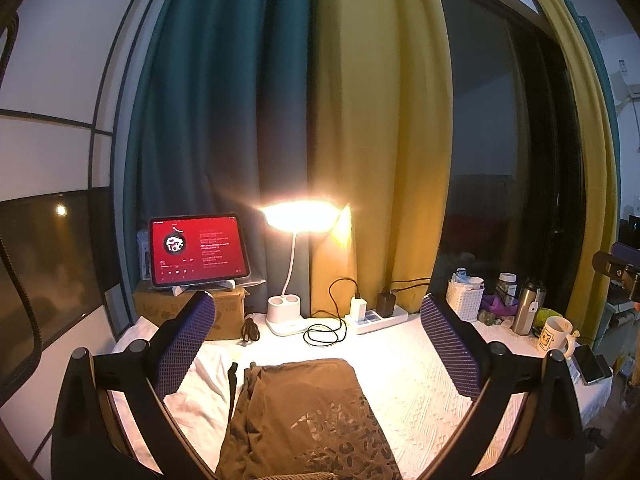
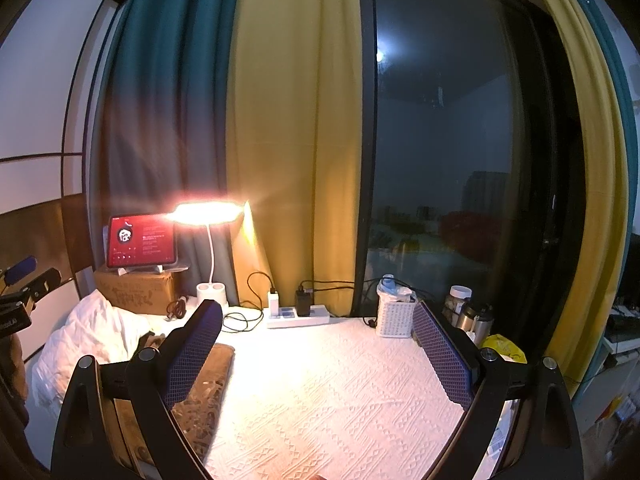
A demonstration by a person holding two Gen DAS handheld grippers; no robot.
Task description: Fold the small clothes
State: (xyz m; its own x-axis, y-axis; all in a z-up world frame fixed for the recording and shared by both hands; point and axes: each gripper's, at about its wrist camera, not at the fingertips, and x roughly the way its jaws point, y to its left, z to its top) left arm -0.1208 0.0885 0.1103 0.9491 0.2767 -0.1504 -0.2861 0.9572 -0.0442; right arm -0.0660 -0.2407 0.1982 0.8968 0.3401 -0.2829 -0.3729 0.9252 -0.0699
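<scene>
Brown fabric fills the bottom of the left wrist view: a brown garment (image 1: 304, 412) with a pale print, lying as a narrow folded oblong on the white textured cloth (image 1: 420, 376), on the near side of the desk lamp (image 1: 298, 220). The left gripper (image 1: 320, 344) hangs just above it, fingers spread wide with nothing between them. The right gripper (image 2: 318, 354) is likewise wide open and empty, hovering over bare cloth to the right of the garment (image 2: 208, 384), also on the lamp's near side.

Judging by its tidy shape, the garment looks ready for a crosswise fold or to be set aside. To do that well, I would pinch both layers at the corners of one short end, lift only slightly, and lay that edge square on the opposite edge (slack layers would skew the stack).

To the right of the lamp, past the power strip (image 1: 376, 318), a white lattice basket (image 1: 464, 300) holds a bluish item I cannot identify. Beyond it stand a jar (image 1: 507, 286), a steel flask (image 1: 528, 306) and a mug (image 1: 556, 336); their contents are not visible.
</scene>
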